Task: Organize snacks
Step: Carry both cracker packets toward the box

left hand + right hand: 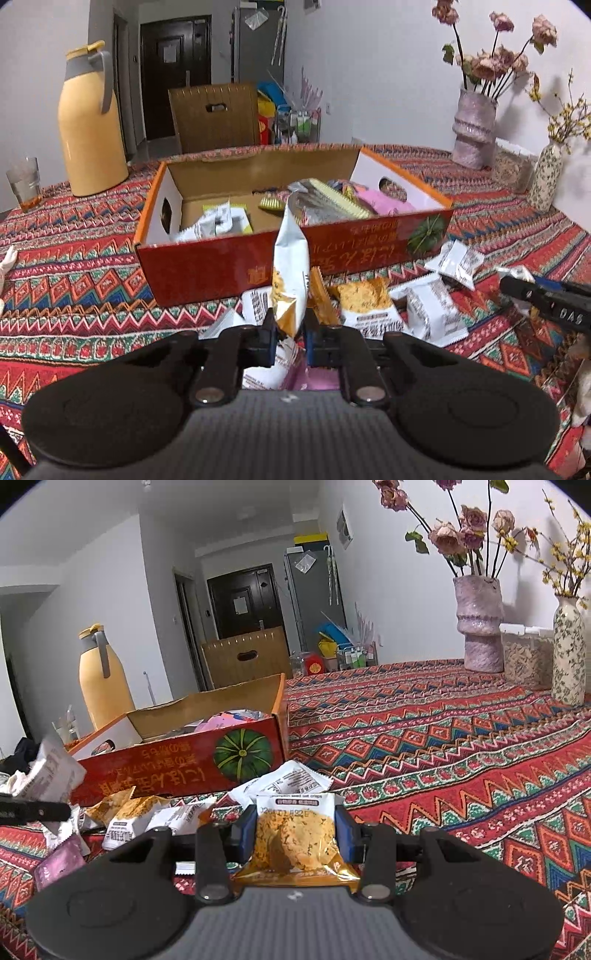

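Several packets already lie inside the red box [207, 266], more wait scattered just before its front wall. The left gripper [290, 325] pinches a white-and-orange packet [290, 266] upright; the right gripper [295, 830] clasps a cracker packet [295, 834]. Open cloth lies right of the box.

White-and-orange snack packet [290, 266] upright above loose packets [430, 306] on the bench, orange cracker packet [295, 838] flat, red open-topped box [291, 236] half-filled with snacks behind.
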Tool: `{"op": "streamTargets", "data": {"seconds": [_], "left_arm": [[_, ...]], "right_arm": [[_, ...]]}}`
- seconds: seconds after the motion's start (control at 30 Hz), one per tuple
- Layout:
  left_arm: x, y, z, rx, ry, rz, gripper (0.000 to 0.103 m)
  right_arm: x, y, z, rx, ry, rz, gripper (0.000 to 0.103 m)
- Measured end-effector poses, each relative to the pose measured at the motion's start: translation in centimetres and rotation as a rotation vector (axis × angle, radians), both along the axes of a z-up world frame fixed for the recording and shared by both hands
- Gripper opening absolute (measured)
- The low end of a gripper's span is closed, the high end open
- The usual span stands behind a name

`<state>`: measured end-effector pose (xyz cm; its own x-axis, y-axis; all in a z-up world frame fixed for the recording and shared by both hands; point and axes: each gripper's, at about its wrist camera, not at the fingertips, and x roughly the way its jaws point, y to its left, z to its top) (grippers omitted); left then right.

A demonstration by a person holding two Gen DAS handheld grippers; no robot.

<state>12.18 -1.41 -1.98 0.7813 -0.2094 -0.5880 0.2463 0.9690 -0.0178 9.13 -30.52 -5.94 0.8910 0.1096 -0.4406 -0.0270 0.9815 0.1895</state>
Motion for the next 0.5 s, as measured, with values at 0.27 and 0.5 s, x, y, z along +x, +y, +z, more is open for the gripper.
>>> {"op": "streamTargets", "data": {"seconds": [0.27,0.5], "left_arm": [[-0.4,0.0,2.1,-0.034,-0.068,0.017,0.014],[0.0,-0.1,3.5,-0.077,-0.113,0.048,0.014]], "right_arm": [[-0.5,1.0,2.5,-0.012,-0.052,0.023,0.042],[0.6,2.6,5.3,-0.023,-0.117,0.053,0.042]]}}
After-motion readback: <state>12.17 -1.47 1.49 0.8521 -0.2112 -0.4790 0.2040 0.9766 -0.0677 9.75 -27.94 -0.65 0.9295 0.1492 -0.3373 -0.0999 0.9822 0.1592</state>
